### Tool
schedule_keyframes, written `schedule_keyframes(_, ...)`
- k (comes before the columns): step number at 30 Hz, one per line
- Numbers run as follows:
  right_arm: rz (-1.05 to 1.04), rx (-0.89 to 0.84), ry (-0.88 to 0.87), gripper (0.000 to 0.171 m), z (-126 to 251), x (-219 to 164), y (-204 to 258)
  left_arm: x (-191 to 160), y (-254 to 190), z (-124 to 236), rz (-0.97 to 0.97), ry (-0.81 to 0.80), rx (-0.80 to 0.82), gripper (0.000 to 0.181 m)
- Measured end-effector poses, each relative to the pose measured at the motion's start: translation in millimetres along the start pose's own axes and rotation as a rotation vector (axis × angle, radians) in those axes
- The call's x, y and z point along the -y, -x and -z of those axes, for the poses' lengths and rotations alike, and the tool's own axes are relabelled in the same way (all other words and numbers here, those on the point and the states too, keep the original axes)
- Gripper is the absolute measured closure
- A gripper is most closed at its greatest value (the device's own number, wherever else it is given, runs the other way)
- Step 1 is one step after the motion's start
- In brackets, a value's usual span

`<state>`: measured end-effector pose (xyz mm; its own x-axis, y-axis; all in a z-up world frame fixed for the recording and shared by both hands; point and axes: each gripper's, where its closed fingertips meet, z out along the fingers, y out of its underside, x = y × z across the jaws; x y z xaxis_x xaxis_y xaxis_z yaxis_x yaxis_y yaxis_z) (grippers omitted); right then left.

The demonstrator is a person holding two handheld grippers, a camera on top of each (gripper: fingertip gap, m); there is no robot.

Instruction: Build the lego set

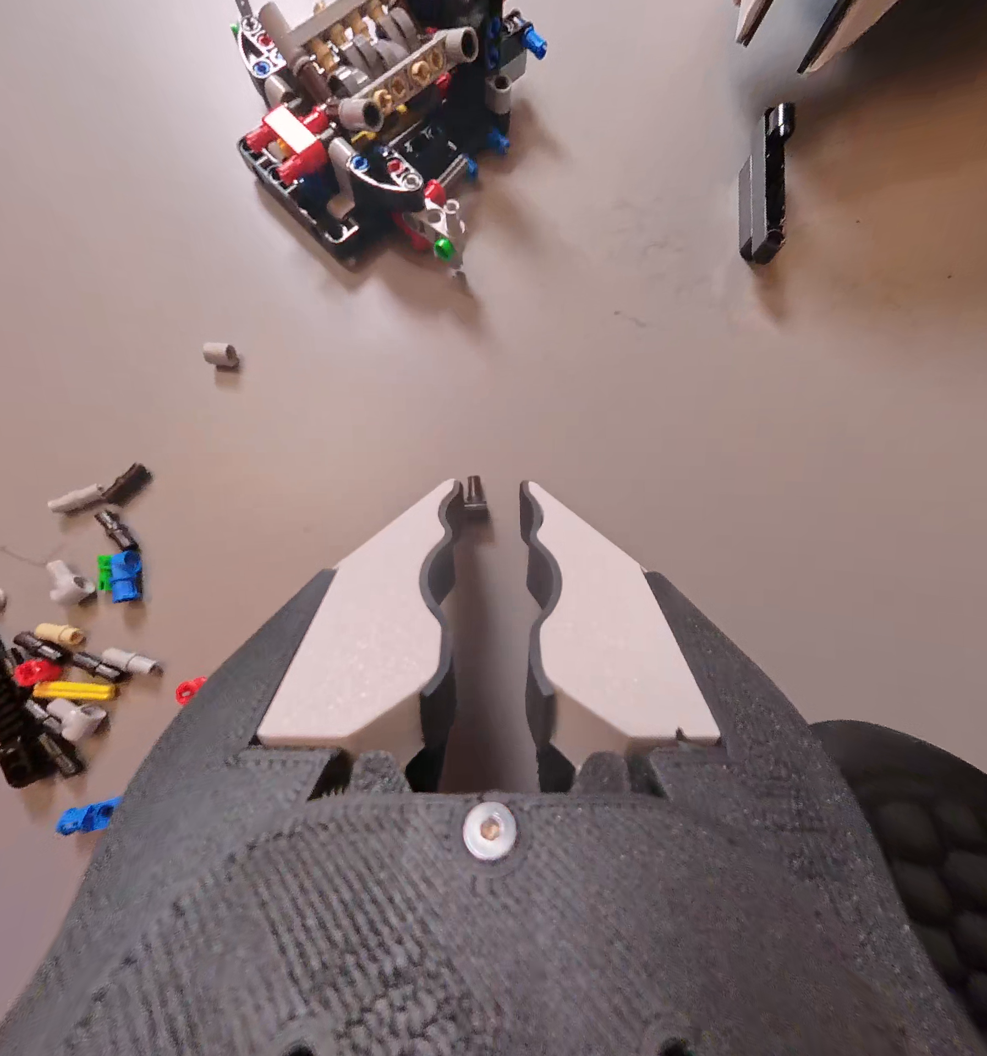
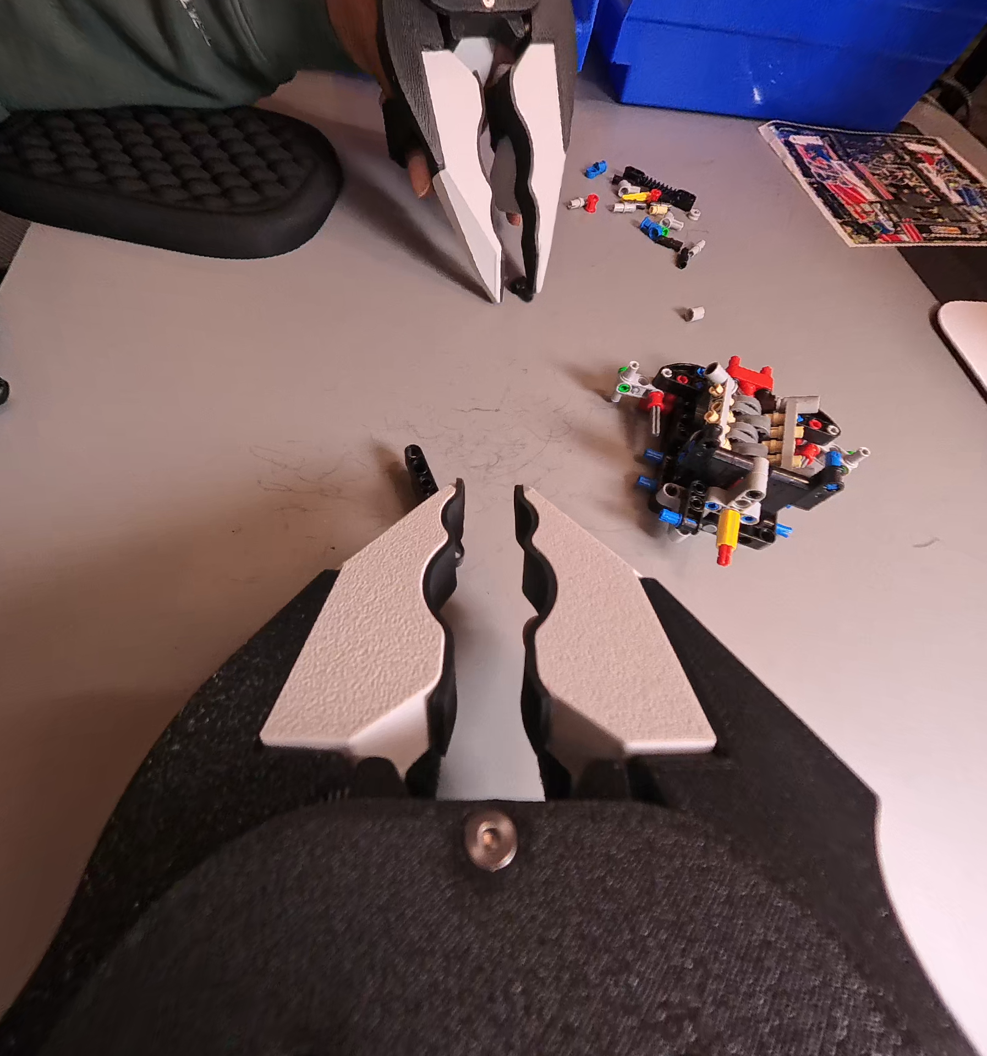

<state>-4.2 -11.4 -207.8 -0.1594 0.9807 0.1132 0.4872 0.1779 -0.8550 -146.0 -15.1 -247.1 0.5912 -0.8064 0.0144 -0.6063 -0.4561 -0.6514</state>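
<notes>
My left gripper (image 1: 488, 491) is open, tips low over the table, with a small black pin (image 1: 474, 498) lying between them close to the left finger, not clamped. It also shows in the right wrist view (image 2: 511, 294), pointing down with the pin (image 2: 521, 288) at its tips. My right gripper (image 2: 488, 492) is open and empty. A black beam (image 2: 420, 468) lies just beside its left fingertip, partly hidden; the beam also shows in the left wrist view (image 1: 763, 188). The partly built model (image 1: 377, 126) (image 2: 737, 457) stands on the table, apart from both grippers.
A pile of small loose pieces (image 1: 51, 657) (image 2: 651, 211) lies left of my left gripper, and a lone grey connector (image 1: 221, 355) (image 2: 693, 313) lies nearer the model. An instruction booklet (image 2: 891, 183), blue bins (image 2: 765, 51) and a black cushion (image 2: 154, 177) border the table. Across from one pair of fingers to the other is roughly 15 centimetres.
</notes>
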Motion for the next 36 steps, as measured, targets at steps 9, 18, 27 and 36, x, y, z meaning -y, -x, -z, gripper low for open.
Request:
schedule_keyframes(9, -0.002, -0.005, -0.005, 0.156, 0.5, 0.1, -1.1, -4.5, 2.6, 3.4, 0.015, -0.002, -0.001, 0.166)
schedule_keyframes(18, -0.114, -0.003, -0.150, 0.156, 2.6, 25.6, -2.0, 37.9, -12.3, 7.3, -0.154, -0.189, 0.040, 0.175)
schedule_keyframes(27, -0.451, 0.128, -0.317, 0.152, -0.6, 52.5, 2.4, 108.9, -72.6, 6.7, -0.508, -0.421, 0.178, 0.175)
schedule_keyframes(36, -0.465, 0.161, -0.302, 0.161, -3.3, 50.9, 9.0, 115.8, -87.3, -1.9, -0.587, -0.421, 0.206, 0.175)
